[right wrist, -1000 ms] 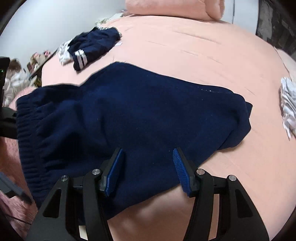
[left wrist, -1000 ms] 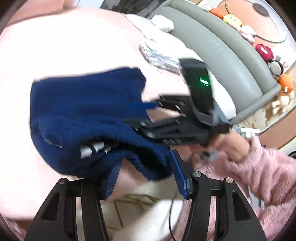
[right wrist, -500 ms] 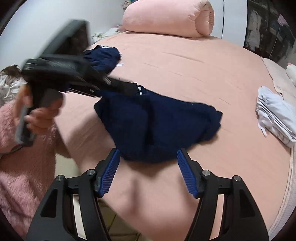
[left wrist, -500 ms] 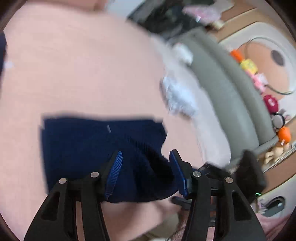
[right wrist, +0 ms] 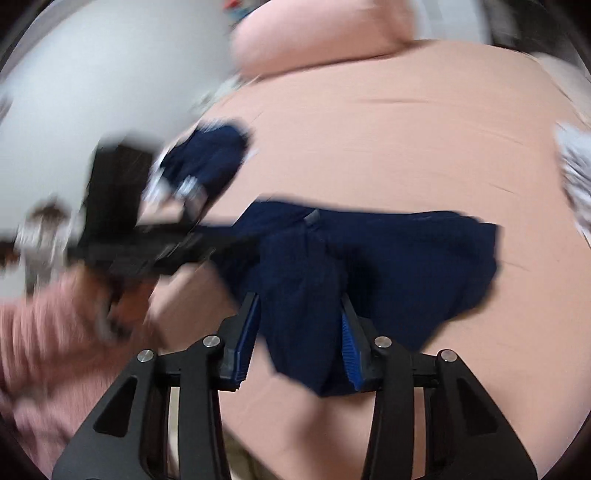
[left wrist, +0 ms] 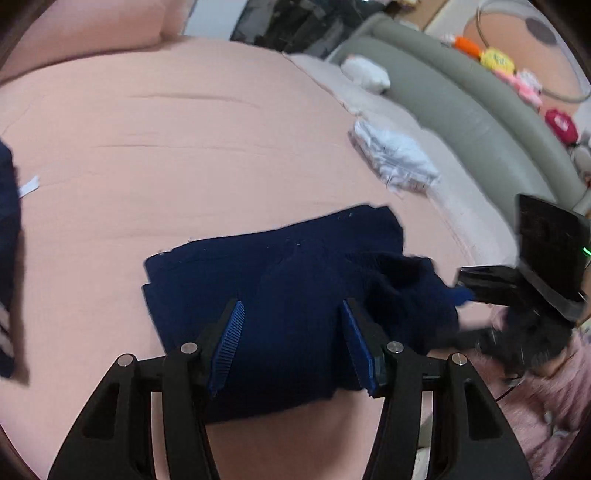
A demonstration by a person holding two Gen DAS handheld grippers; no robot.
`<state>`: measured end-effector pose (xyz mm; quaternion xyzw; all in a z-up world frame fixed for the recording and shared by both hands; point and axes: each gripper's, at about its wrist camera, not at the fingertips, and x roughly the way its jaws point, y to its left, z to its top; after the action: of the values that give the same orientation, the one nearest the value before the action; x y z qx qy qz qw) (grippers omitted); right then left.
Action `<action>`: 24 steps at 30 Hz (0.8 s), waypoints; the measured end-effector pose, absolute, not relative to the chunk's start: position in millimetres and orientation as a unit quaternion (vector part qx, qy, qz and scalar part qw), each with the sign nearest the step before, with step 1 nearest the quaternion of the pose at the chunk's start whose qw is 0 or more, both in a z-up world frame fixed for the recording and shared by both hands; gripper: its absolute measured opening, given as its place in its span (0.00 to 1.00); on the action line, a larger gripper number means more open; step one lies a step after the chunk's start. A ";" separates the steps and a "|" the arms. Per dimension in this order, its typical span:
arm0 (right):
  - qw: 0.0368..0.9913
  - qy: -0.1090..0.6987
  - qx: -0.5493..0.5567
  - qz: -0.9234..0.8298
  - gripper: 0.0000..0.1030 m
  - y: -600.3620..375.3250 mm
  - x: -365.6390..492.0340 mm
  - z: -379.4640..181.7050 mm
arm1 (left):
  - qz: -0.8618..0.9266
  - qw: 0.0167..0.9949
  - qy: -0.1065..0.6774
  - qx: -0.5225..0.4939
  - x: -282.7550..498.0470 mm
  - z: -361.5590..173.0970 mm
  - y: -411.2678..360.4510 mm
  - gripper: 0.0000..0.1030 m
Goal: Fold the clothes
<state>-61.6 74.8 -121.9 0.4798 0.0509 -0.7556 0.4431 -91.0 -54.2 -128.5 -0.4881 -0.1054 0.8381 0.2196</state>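
Observation:
A navy blue knit garment (left wrist: pixel 280 295) lies folded over on the pink bed, near its front edge. It also shows in the right wrist view (right wrist: pixel 369 258), bunched in the middle. My left gripper (left wrist: pixel 291 343) is open just above the garment's near part. My right gripper (right wrist: pixel 299 332) is open, with a fold of the garment between its blue pads; whether they touch it I cannot tell. The right gripper also shows in the left wrist view (left wrist: pixel 517 288) at the garment's right end. The left gripper also shows blurred in the right wrist view (right wrist: pixel 147 243).
A second navy garment with white stripes (right wrist: pixel 210 155) lies farther back on the bed (left wrist: pixel 184 147). A crumpled white garment (left wrist: pixel 395 158) lies at the bed's right side beside a grey padded bed frame (left wrist: pixel 480 110). A pink rolled pillow (right wrist: pixel 321 33) lies at the head.
Both grippers have moved in over the garment. The left gripper has let go of the folded part, which now lies on the bed. The right wrist view has swung closer and is blurred.

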 end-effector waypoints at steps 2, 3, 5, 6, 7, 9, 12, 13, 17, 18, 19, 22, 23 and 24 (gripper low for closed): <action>0.432 0.104 0.493 -0.748 0.40 64.3 -58.3 -132.3 | 0.831 0.201 -0.087 -0.511 -93.0 -137.5 -51.3 0.41; 0.425 0.112 0.500 -0.746 0.37 62.6 -59.0 -137.3 | 0.830 0.198 -0.091 -0.513 -89.7 -135.0 -51.8 0.34; 0.419 0.099 0.506 -0.747 0.21 63.5 -62.0 -139.6 | 0.834 0.201 -0.102 -0.504 -79.7 -123.4 -52.6 0.14; 0.423 0.091 0.501 -0.750 0.20 63.0 -62.7 -136.1 | 0.842 0.201 -0.103 -0.491 -73.8 -115.7 -52.3 0.13; 0.428 0.081 0.493 -0.753 0.17 62.7 -63.3 -130.9 | 0.851 0.201 -0.110 -0.473 -68.5 -106.5 -55.8 0.12; 0.437 0.058 0.471 -0.764 0.17 63.6 -65.7 -115.5 | 0.867 0.193 -0.134 -0.440 -61.9 -90.2 -69.1 0.12; 0.419 0.005 0.463 -0.781 0.22 67.0 -86.5 -107.8 | 0.877 0.151 -0.182 -0.417 -69.7 -91.8 -94.9 0.12; 0.403 -0.016 0.466 -0.787 0.28 68.1 -97.8 -109.9 | 0.871 0.139 -0.194 -0.429 -75.4 -102.8 -101.8 0.12; 0.309 -0.062 0.527 -0.789 0.42 78.9 -137.8 -139.6 | 0.836 0.116 -0.205 -0.497 -88.4 -152.9 -113.8 0.15; 0.291 -0.069 0.540 -0.787 0.42 83.1 -141.7 -144.7 | 0.838 0.118 -0.203 -0.492 -85.8 -151.2 -113.4 0.16; 0.277 -0.078 0.545 -0.788 0.42 88.8 -142.7 -146.5 | 0.845 0.118 -0.202 -0.481 -82.2 -142.3 -115.0 0.18; 0.250 -0.086 0.516 -0.814 0.42 110.1 -127.8 -130.2 | 0.876 0.113 -0.184 -0.431 -70.5 -112.1 -118.5 0.31; 0.235 -0.078 0.505 -0.827 0.42 115.8 -122.3 -123.1 | 0.887 0.114 -0.172 -0.413 -67.6 -103.8 -116.4 0.34; 0.224 -0.070 0.495 -0.837 0.42 119.2 -116.9 -116.6 | 0.893 0.121 -0.160 -0.403 -66.7 -99.6 -112.6 0.34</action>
<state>-116.9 119.2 -116.6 0.4946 -0.0701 -0.8367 0.2244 -66.7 -112.6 -99.6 -0.4032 -0.1599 0.8928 0.1213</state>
